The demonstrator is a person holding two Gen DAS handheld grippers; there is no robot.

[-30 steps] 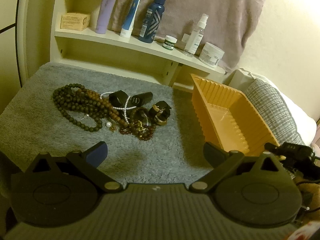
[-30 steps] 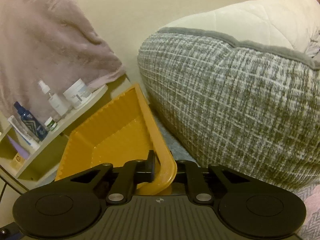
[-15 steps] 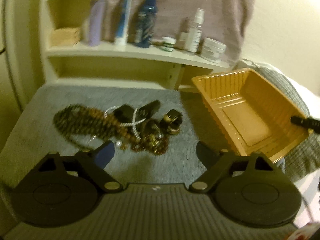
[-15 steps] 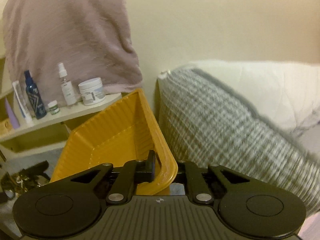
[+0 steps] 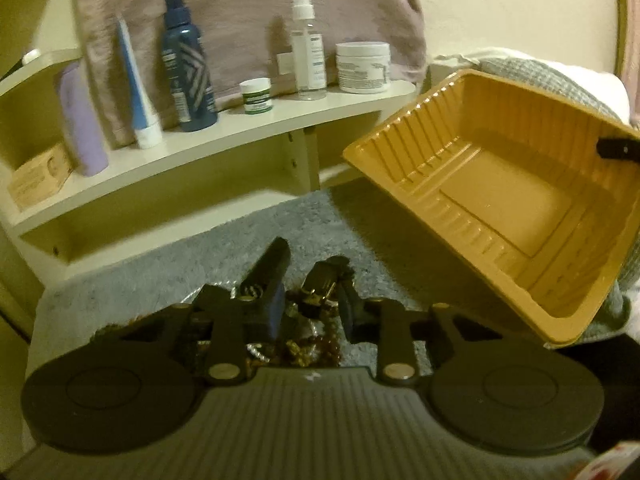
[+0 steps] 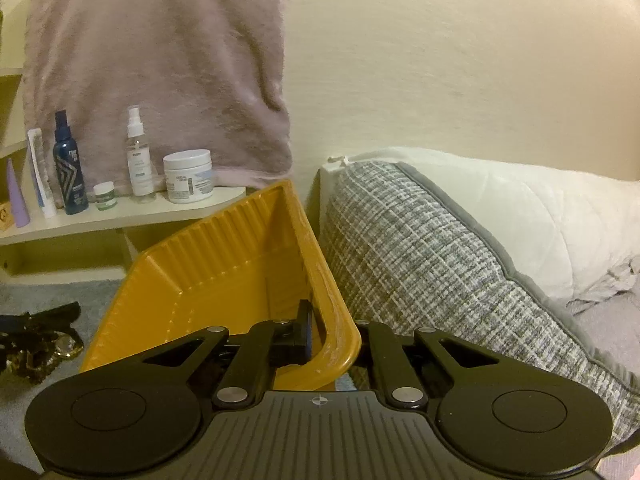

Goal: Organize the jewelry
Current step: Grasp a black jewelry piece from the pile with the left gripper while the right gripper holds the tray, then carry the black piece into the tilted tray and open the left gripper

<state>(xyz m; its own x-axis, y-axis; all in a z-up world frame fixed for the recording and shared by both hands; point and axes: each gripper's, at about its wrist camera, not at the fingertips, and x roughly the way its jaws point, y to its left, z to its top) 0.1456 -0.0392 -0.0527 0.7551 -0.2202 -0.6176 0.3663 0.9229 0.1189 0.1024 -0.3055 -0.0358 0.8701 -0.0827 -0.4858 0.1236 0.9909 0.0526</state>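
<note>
- The left gripper (image 5: 310,312) sits low centre, its jaws closing around a jewelry pile (image 5: 316,332) on the grey mat (image 5: 160,280).
- A tilted orange tray (image 5: 500,208) fills the right, and a black finger (image 5: 618,148) clamps its far right rim.
- Bottles (image 5: 188,60) and jars (image 5: 362,67) stand on the shelf (image 5: 240,128) across the top.

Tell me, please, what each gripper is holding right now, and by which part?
The right gripper pinches the yellow tray by its rim at a corner. The left gripper is closing over the jewelry pile, with pieces between its fingers, not yet clearly gripped.
</note>
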